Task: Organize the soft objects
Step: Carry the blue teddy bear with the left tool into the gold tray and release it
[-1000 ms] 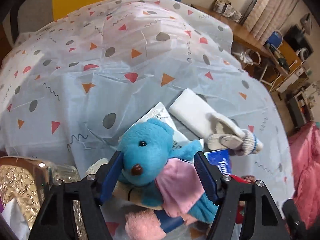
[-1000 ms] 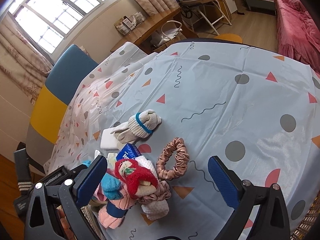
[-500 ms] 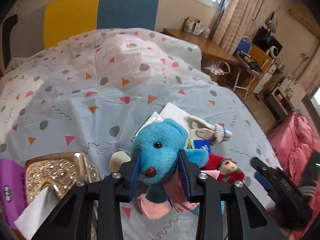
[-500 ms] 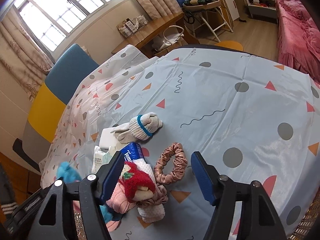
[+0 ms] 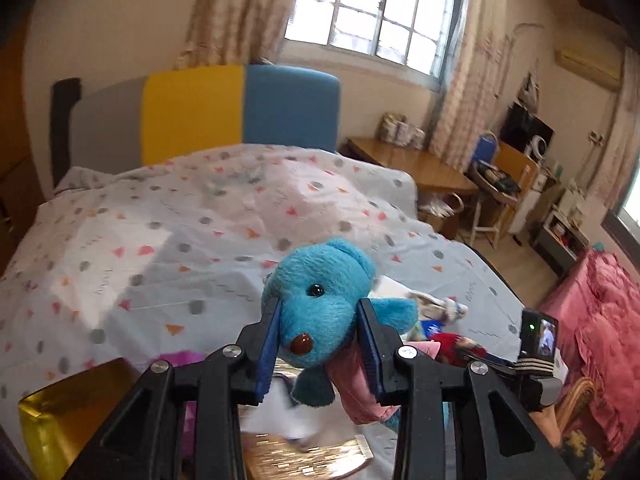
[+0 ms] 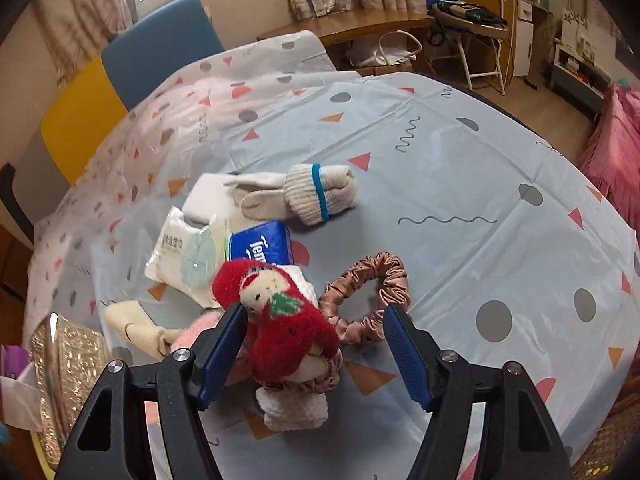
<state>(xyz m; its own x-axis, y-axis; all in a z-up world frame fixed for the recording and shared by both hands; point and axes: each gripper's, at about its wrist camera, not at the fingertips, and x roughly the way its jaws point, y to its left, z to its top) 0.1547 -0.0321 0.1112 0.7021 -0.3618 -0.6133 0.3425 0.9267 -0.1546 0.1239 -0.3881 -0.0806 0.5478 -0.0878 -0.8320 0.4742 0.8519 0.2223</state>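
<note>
Blue plush bear [image 5: 320, 312] now clamped, lifted off pile; right hand-held gripper [image 6: 316, 344] closing around red doll [image 6: 280, 316], contact unclear.

Blue plush bear [image 5: 324, 312], brown nose, pink cloth, between the left tool's [image 5: 318, 346] blue pads. Red-and-cream knitted doll [image 6: 280, 320], green motif, between the right tool's [image 6: 316, 350] blue pads. Beyond it: rose-pink satin scrunchie [image 6: 370, 296]; cream socks [image 6: 316, 194], blue band; blue tissue pack [image 6: 262, 246]. Pale blue table [image 6: 460, 184] cover: grey dots, orange and red triangles, squiggles.
</note>
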